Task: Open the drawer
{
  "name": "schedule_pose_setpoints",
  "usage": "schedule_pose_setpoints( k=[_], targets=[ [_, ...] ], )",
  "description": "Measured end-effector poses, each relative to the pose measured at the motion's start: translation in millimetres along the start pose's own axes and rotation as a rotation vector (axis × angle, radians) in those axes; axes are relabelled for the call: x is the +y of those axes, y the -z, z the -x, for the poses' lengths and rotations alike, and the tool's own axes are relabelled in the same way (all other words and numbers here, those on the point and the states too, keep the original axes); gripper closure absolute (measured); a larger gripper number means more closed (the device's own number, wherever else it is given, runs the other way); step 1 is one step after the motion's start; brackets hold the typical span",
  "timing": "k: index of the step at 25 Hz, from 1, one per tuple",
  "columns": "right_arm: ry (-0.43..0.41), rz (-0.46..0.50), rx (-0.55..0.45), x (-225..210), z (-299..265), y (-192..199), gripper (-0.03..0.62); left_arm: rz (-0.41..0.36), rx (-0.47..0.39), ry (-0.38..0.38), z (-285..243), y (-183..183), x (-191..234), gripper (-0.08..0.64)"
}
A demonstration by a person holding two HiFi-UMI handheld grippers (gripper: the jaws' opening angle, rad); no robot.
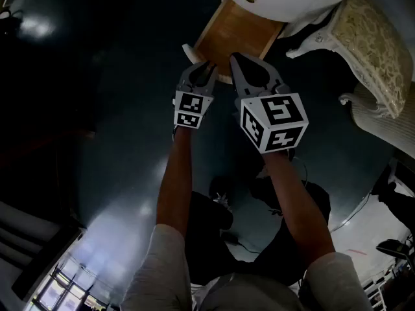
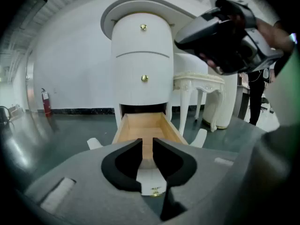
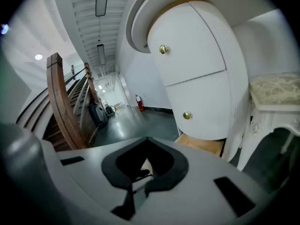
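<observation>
Closest to the head camera are two bare forearms (image 1: 174, 173) in grey sleeves (image 1: 159, 264), reaching forward over a dark, glossy floor (image 1: 97, 109). Each hand holds a grey gripper topped with a cube of black-and-white square markers.

The left gripper (image 2: 146, 142) has its black jaws only a narrow gap apart. Through that gap show the white front of the drawer (image 2: 145, 125) and, lower down, its small brass knob (image 2: 156, 191). I cannot tell whether the pads touch the drawer front. The right gripper (image 3: 147, 139) sits just beside the left one and a little higher. Its jaws meet at the tips, with nothing between them.

The drawer is the lowest of three in a tall white cabinet (image 2: 143, 50) with a rounded front. It is pulled well out toward the person, showing its bare, pale wood inside. The two drawers above it are closed, each with a round brass knob. The cabinet's curved white feet stand on the floor at either side of the open drawer.

Just to the cabinet's right stands a white carved table (image 2: 197, 86) with a cream, patterned top. A red fire extinguisher (image 2: 45, 108) stands against the far white wall.
</observation>
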State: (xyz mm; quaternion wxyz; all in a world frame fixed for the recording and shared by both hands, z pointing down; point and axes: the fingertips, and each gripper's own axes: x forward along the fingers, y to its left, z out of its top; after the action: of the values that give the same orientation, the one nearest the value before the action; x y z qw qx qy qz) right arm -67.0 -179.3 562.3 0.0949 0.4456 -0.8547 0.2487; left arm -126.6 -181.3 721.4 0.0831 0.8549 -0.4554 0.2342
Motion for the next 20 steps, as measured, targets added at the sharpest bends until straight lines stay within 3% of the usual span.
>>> schedule_pose_setpoints(
  k=[2, 4, 6, 8, 10, 12, 14, 20],
  targets=[
    [0.009, -0.014, -0.002, 1, 15, 8, 0.577, -0.026, 0.078, 0.024, -1, 0, -5, 0.489],
    [0.016, 0.012, 0.048, -1, 43, 35, 0.577, -0.007, 0.148, 0.103, 5, -1, -21, 0.494],
    [0.050, 0.135, 0.153, -4, 74, 63, 0.577, 0.028, 0.190, 0.163, 24, -11, -29, 0.494],
    [0.059, 0.239, 0.238, 2, 98, 70, 0.577, 0.024, 0.240, 0.171, 45, -26, -27, 0.494],
    [0.032, 0.234, 0.288, 13, 110, 59, 0.577, 0.020, 0.282, 0.151, 67, -44, -26, 0.494],
    [0.018, 0.205, 0.320, 23, 122, 42, 0.577, 0.068, 0.286, 0.151, 93, -68, -35, 0.494],
    [0.016, 0.177, 0.346, 30, 134, 23, 0.577, 0.117, 0.290, 0.190, 119, -97, -52, 0.494],
    [-0.043, 0.128, 0.388, 75, 178, -62, 0.578, 0.122, 0.318, 0.256, 204, -196, -73, 0.506]
  ],
)
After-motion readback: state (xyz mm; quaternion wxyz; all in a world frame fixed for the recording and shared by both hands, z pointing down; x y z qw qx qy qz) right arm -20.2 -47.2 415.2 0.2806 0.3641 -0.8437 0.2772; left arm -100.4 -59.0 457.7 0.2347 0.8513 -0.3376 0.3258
